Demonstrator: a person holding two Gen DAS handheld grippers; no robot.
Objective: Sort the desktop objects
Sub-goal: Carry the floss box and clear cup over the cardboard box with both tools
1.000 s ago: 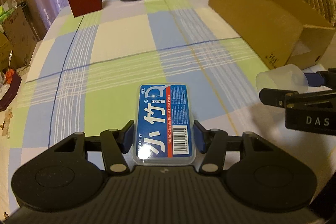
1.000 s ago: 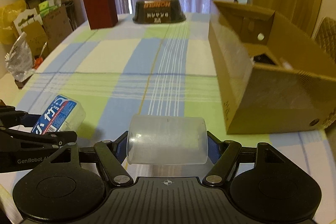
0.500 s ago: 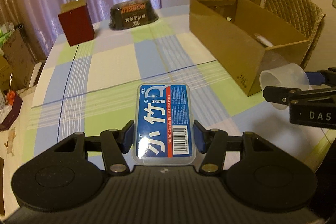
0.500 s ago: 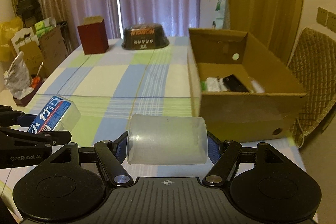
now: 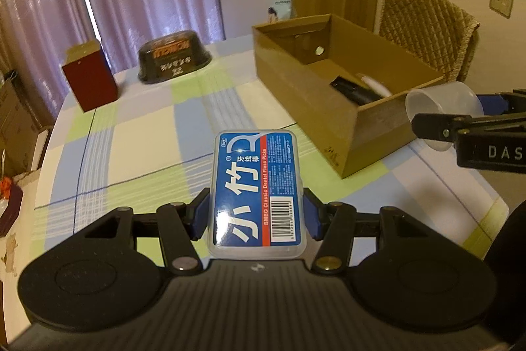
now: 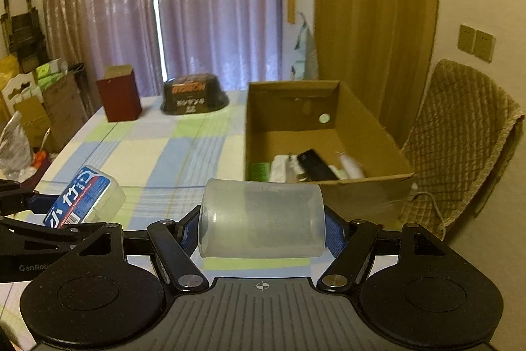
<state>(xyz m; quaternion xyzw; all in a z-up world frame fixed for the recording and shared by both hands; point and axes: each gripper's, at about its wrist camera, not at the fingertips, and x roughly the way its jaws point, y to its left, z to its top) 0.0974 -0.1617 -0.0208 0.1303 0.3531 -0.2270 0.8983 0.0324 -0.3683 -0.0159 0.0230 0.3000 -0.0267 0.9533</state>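
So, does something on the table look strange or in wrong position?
Yes: the dark bowl at the far end sits upside down, its label inverted. The open cardboard box and red box look normal; nothing is spilled.

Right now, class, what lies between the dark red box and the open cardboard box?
An upside-down black bowl sits between the dark red box and the open cardboard box, seen in both wrist views.

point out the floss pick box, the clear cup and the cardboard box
floss pick box (image 5: pixel 258 189), left wrist view, middle of its blue label
clear cup (image 6: pixel 261 219), right wrist view, middle of its side wall
cardboard box (image 6: pixel 365 189), right wrist view, near wall below the rim
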